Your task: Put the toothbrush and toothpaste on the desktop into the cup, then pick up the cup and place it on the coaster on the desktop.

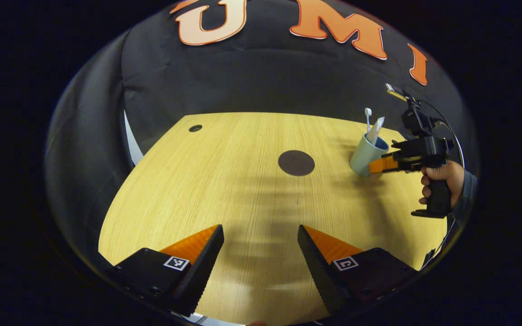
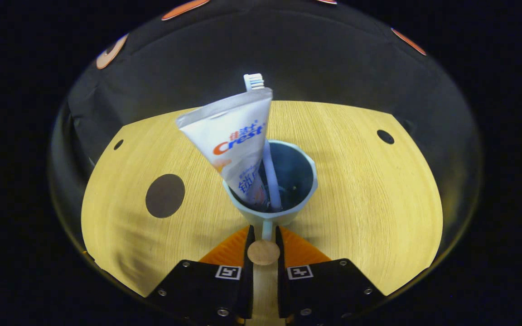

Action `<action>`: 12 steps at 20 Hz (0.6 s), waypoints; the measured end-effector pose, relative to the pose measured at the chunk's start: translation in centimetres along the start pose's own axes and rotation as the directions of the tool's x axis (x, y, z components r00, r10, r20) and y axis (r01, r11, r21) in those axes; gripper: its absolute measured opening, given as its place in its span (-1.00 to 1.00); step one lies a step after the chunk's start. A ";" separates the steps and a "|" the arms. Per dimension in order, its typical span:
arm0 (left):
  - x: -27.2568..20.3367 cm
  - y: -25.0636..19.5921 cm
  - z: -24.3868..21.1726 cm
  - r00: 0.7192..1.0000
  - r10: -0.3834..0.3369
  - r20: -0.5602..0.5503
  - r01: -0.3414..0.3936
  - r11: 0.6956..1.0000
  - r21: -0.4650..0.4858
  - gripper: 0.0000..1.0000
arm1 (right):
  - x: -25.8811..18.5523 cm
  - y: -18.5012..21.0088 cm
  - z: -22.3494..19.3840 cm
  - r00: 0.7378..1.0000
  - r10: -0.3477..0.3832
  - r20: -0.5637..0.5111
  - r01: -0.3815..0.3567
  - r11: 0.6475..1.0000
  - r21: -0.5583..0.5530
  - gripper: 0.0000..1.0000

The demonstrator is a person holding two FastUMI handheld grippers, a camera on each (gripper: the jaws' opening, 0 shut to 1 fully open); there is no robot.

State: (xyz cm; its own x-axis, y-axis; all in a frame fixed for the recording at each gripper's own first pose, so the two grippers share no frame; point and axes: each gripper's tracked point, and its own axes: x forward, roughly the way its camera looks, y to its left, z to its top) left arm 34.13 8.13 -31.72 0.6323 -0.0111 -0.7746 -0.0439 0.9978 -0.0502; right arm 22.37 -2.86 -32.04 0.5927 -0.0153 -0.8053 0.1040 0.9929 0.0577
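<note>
Cup (image 2: pixel 283 190): pale blue, seen on the wooden table (image 2: pixel 369 190), its handle (image 2: pixel 263 248) clamped between the nearly closed fingers of the right tongs (image 2: pixel 263 235). Toothpaste (image 2: pixel 234 145) and toothbrush (image 2: pixel 261 136): stood inside the cup, leaning, the brush head seen above the tube. Coaster (image 1: pixel 296 163): dark, round, flat on the table, well apart from the cup (image 1: pixel 366 154). Left tongs (image 1: pixel 261 253): spread wide, nothing held, above bare table. Right tongs (image 1: pixel 381 165): held by a hand (image 1: pixel 442 179).
</note>
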 end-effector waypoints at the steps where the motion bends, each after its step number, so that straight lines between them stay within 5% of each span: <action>1: 0.0 -0.1 -0.3 1.000 -0.007 -0.014 0.007 1.000 0.000 0.98 | 0.0 -0.1 0.0 1.000 0.007 0.002 -0.007 1.000 -0.004 -0.63; 12: -1.0 0.3 -0.7 1.000 -0.020 -0.023 0.020 1.000 -0.021 0.98 | -0.8 0.3 1.4 0.993 0.100 0.060 -0.094 0.992 -0.086 -0.76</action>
State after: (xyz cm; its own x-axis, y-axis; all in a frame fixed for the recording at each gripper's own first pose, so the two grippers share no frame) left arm 32.93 8.39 -31.40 0.6152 -0.0328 -0.7877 -0.0474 0.9958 -0.0785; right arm 23.02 -2.68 -30.55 0.6470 0.0767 -0.7586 -0.0213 0.9964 0.0826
